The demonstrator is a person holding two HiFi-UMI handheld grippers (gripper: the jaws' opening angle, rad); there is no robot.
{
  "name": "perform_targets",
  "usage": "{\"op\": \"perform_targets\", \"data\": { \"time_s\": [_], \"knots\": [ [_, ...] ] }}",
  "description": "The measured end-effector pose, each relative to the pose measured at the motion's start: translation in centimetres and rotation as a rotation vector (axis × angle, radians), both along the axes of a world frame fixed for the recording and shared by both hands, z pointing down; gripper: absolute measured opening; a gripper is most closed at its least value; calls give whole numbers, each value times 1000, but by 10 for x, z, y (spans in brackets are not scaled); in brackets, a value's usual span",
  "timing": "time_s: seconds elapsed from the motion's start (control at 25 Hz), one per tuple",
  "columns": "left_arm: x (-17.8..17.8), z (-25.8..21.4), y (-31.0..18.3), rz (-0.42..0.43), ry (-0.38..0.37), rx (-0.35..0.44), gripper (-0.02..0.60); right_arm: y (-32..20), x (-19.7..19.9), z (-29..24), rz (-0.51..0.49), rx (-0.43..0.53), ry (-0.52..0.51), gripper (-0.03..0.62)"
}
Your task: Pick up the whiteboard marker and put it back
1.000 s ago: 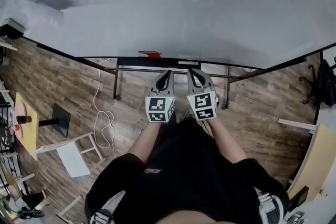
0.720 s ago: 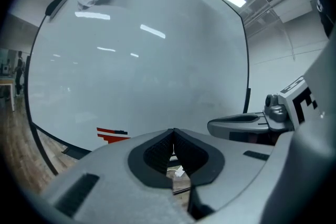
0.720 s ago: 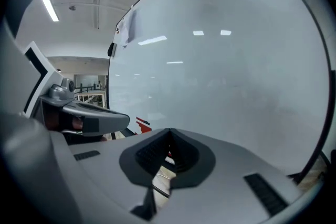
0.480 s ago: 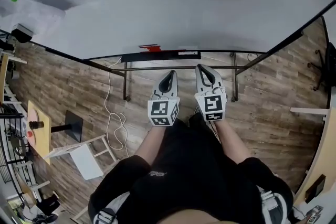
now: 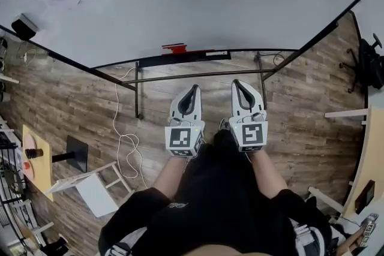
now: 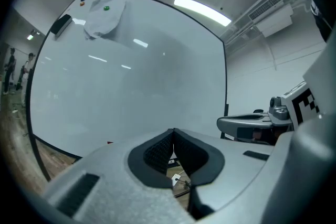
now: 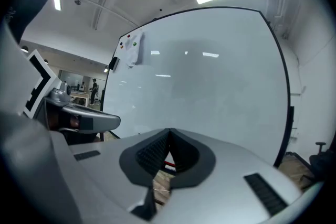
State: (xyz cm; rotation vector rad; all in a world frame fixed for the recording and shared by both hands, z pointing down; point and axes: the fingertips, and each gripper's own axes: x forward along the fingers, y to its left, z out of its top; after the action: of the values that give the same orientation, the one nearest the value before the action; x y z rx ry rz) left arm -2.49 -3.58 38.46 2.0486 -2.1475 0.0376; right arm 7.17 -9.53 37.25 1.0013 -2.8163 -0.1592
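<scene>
At the foot of the big whiteboard (image 5: 198, 3), on the black tray (image 5: 162, 60) along its lower edge, a red marker (image 5: 173, 48) lies flat, a little left of the tray's middle. Further right on the same ledge is a white strip label (image 5: 216, 54), its print too small to read. The person stands back from the board in a black shirt (image 5: 210, 201) with a small pale logo (image 5: 174, 205) that is also too small to make out. They hold the left gripper (image 5: 193, 89) and the right gripper (image 5: 238, 83) side by side, nearly level, pointed toward the tray and well apart from the marker. The left one's jaws are pressed together with nothing between them, and the right one's are closed and empty the same way. Each gripper carries a cube (image 5: 182, 139) printed with black-and-white square patterns rather than letters. High at the far left of the board a green magnet (image 6: 106, 8) sits on a crumpled white sheet (image 6: 102, 21), with a black eraser (image 6: 61, 24) to its left. A white cable (image 5: 123, 144) loops over the wood floor (image 5: 72, 87) on the left.
</scene>
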Motion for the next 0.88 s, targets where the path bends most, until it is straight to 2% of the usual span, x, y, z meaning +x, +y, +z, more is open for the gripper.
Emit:
{"op": "perform_targets", "data": {
  "time_s": [0.24, 0.44, 0.56, 0.72, 0.88],
  "knots": [
    [8, -7, 24, -13, -8, 22, 8, 20, 23, -10, 38, -36, 4, 3],
    [15, -25, 28, -26, -30, 37, 8, 26, 26, -37, -20, 43, -12, 3],
    [32, -34, 28, -29, -50, 53, 8, 33, 40, -48, -44, 74, -29, 3],
    [57, -35, 24, -16, -37, 63, 8, 32, 57, -50, -44, 25, -54, 3],
    [69, -37, 21, -25, -34, 65, 8, 26, 72, -54, -37, 29, -47, 3]
  ]
}}
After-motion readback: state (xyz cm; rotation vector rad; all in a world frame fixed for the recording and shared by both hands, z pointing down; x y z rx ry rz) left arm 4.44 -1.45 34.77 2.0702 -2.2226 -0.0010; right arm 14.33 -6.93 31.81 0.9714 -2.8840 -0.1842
